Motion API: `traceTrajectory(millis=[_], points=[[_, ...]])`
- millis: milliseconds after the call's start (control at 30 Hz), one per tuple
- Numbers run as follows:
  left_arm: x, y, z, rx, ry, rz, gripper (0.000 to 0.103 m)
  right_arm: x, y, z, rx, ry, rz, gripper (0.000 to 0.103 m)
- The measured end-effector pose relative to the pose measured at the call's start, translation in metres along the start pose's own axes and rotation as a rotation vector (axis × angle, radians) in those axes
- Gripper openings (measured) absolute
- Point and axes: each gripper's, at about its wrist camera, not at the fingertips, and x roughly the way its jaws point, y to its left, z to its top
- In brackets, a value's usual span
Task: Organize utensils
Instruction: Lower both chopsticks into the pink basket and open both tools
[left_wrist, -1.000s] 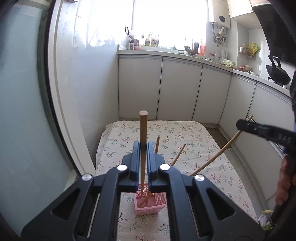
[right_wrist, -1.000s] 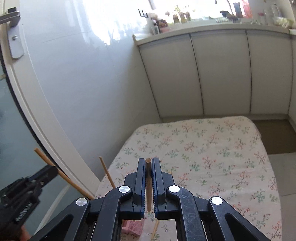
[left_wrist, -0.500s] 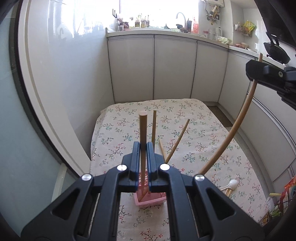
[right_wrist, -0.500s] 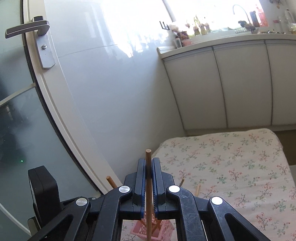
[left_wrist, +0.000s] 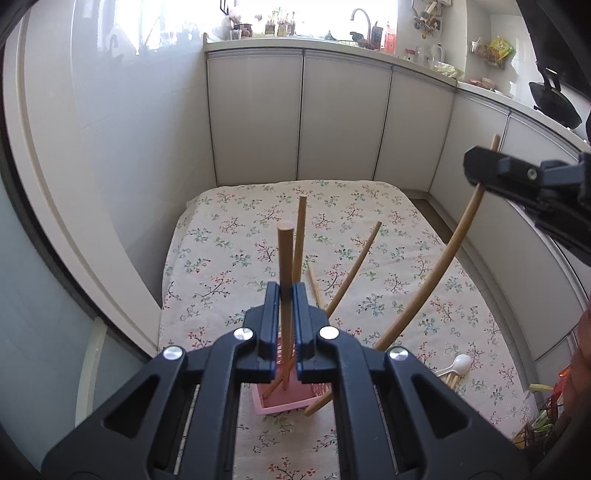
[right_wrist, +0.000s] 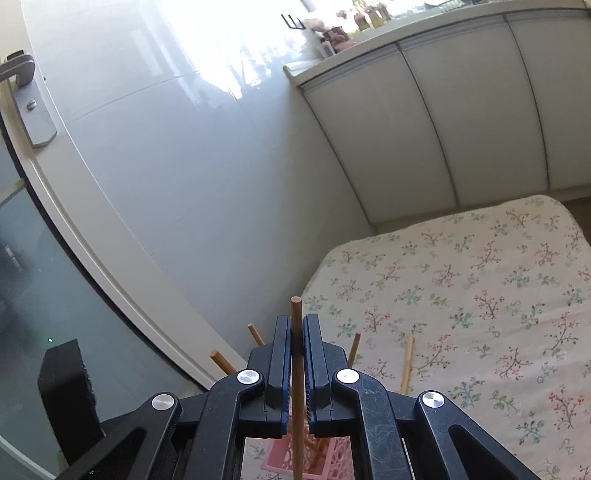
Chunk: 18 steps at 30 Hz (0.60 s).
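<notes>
Wooden chopstick (left_wrist: 285, 258) clenched upright in your left hand-held gripper (left_wrist: 285, 291), another chopstick (right_wrist: 296, 332) in the right hand-held gripper (right_wrist: 296, 325), both aligned to drop into the pink basket (left_wrist: 284, 402).

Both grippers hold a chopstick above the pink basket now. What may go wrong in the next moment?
1. The right chopstick, held by the right gripper, has its lower end at the front rim of the pink basket, seemingly outside; it may miss.
2. The basket looks light, so either stick might tip it.
3. The left chopstick in the left gripper may knock the chopsticks already leaning inside.
</notes>
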Motion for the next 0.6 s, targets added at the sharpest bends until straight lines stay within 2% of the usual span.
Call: traceTrajectory(millis=[200,400,600], points=[[0.002,0.002,0.004,-0.008,0.005,-0.002,0.008,-0.012,0.008,0.010,-0.025,-0.060,0.000,0.005],[0.009,0.004,0.006,-0.017,0.013,-0.011,0.008,0.018,-0.006,-0.004,-0.012,0.011,-0.033,0.006],[0.012,-0.003,0.005,-0.008,-0.007,-0.068,0.008,0.043,-0.016,-0.020,-0.002,0.080,-0.033,0.007]])
